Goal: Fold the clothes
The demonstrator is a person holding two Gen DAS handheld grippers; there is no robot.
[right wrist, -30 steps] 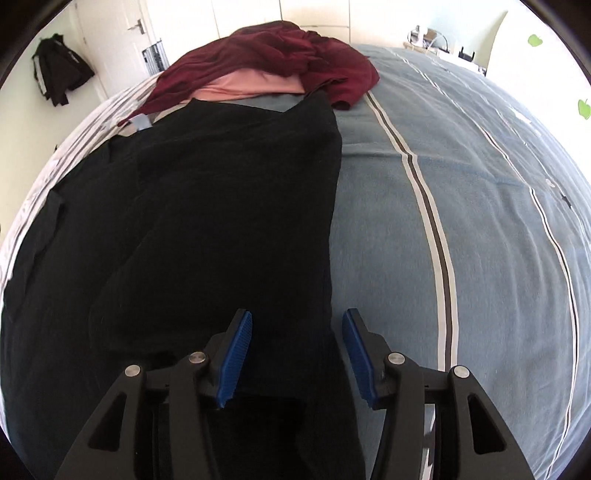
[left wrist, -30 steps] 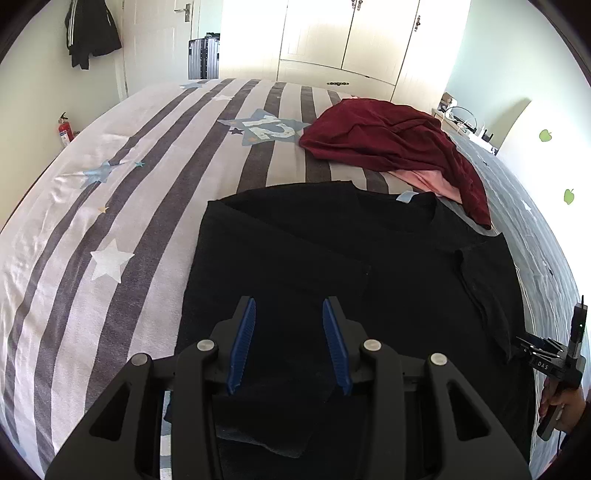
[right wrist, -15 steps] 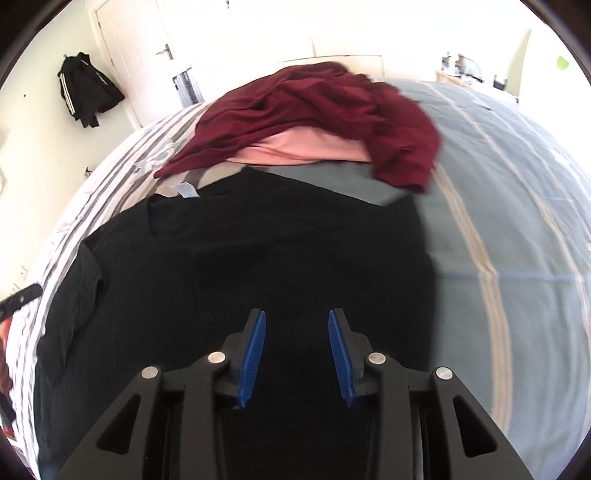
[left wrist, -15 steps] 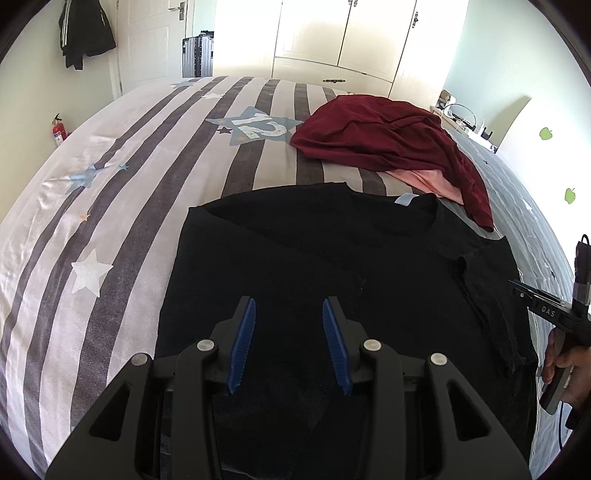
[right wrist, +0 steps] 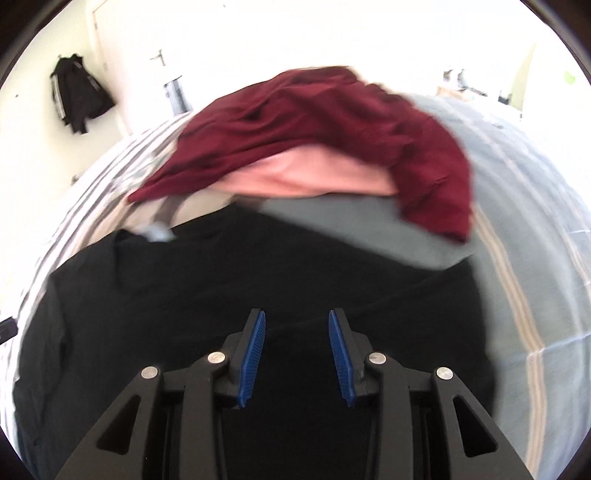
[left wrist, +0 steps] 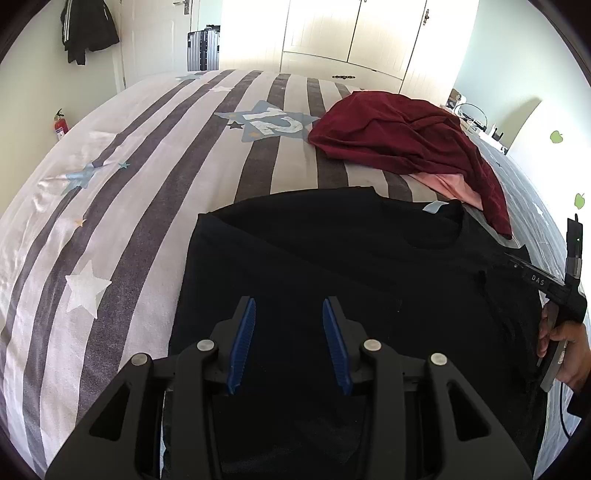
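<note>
left gripper [left wrist: 289, 339]: bottom centre of the left wrist view, blue pads [left wrist: 242, 345] set a moderate gap apart, nothing between them, black cloth behind and below
right gripper [right wrist: 296, 356]: bottom centre of the right wrist view, jaws have just been closing, now a moderate gap, nothing pinched between the pads [right wrist: 252, 356]; frame is motion-blurred
right gripper, seen from left wrist view: black body at the right edge of frame [left wrist: 554, 288], held by a hand [left wrist: 563, 354]; fingertips hidden, can't tell the gap from here
black t-shirt [left wrist: 351, 266]: spread on the bed, fills lower centre and right of the left wrist view; collar with a pale label toward upper right; left side looks folded inward, straight edge running down the left; sleeve visible near the right edge
black t-shirt, right wrist view [right wrist: 221, 295]: fills lower half, collar and label at left centre, a crease running across just above the pads
dark red garment [left wrist: 399, 147]: crumpled heap in upper right, beyond the collar, lying over a pink garment [left wrist: 448, 184]
bed cover [left wrist: 147, 184]: grey and white stripes with stars at left, blue-grey section at right
jacket [left wrist: 86, 31]: hanging on the wall, upper left
wardrobe [left wrist: 354, 37]: white doors, top centre
</note>
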